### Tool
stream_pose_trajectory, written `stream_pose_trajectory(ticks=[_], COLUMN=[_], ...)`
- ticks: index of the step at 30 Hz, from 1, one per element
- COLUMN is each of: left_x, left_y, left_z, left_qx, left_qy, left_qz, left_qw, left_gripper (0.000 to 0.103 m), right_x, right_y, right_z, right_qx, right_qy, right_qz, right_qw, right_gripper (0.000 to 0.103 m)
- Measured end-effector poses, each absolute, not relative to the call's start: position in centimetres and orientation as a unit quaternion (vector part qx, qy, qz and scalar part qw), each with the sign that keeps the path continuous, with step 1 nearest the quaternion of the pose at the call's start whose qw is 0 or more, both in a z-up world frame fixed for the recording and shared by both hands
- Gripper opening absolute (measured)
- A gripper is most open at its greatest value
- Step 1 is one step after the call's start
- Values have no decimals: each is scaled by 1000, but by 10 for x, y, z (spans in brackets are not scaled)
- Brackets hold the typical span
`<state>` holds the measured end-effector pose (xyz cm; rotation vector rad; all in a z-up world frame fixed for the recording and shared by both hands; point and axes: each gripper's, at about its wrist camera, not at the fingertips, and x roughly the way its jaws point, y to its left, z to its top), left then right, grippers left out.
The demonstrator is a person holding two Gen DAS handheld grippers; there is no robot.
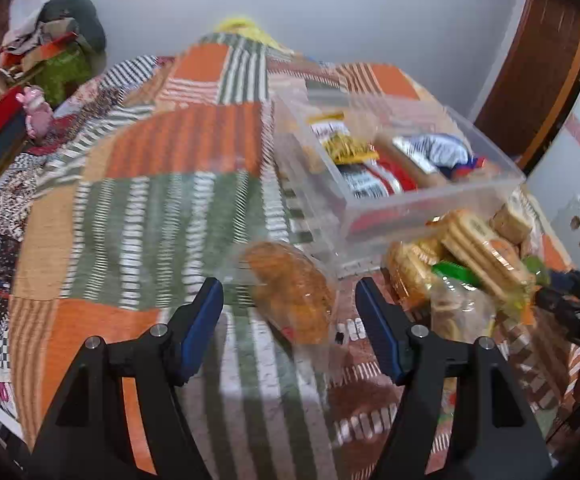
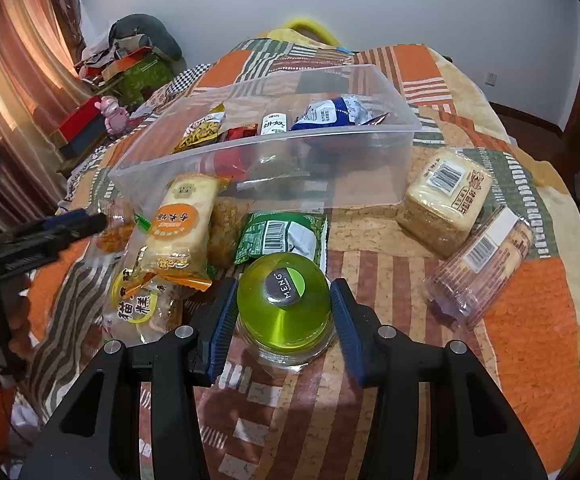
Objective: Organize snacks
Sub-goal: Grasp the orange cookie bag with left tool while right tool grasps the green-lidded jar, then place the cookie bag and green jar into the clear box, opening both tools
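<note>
Snacks spread on patchwork bedspread (image 2: 530, 300). Nearest: right gripper (image 2: 286, 312), jaws close around green jelly cup (image 2: 284, 304), blue pads at its sides; actual contact can't be confirmed. Left gripper (image 1: 290, 312) spread wide, clear-wrapped golden pastry (image 1: 290, 292) lying between its fingers, untouched. Beyond the cup: green packet (image 2: 282, 236), orange-label cracker pack (image 2: 182, 228), two barcoded biscuit packs to the right. Farthest: clear plastic bin (image 2: 330, 176) holding several packets.
</note>
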<state>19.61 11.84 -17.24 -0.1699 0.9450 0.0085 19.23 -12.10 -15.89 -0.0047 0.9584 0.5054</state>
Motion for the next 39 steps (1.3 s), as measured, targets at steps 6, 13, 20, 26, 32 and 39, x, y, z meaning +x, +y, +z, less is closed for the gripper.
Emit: stream_pose_trajectory(ticks=[6, 13, 20, 26, 32, 39], left_x=[212, 202, 191, 192, 207, 236], left_y=[113, 121, 134, 130, 112, 91], left_z=[-197, -194, -164, -130, -105, -103], left_qx=[-75, -75, -73, -65, -61, -52], left_qy=[481, 465, 436, 400, 370, 367], left_qz=[7, 17, 28, 15, -8, -31], left_qw=[873, 882, 896, 914, 927, 928], left_gripper=[54, 48, 47, 47, 47, 47], right_x=[194, 198, 204, 216, 237, 260], right_y=[-122, -122, -120, -114, -100, -75], right_z=[-158, -152, -132, -110, -96, -102], right_qx=[-2, 3, 0, 0, 1, -14], right_qy=[455, 446, 420, 388, 371, 374], right_qz=[240, 241, 242, 244, 250, 256], right_qw=[858, 862, 875, 889, 895, 891], right_gripper=[44, 44, 43, 43, 43, 43])
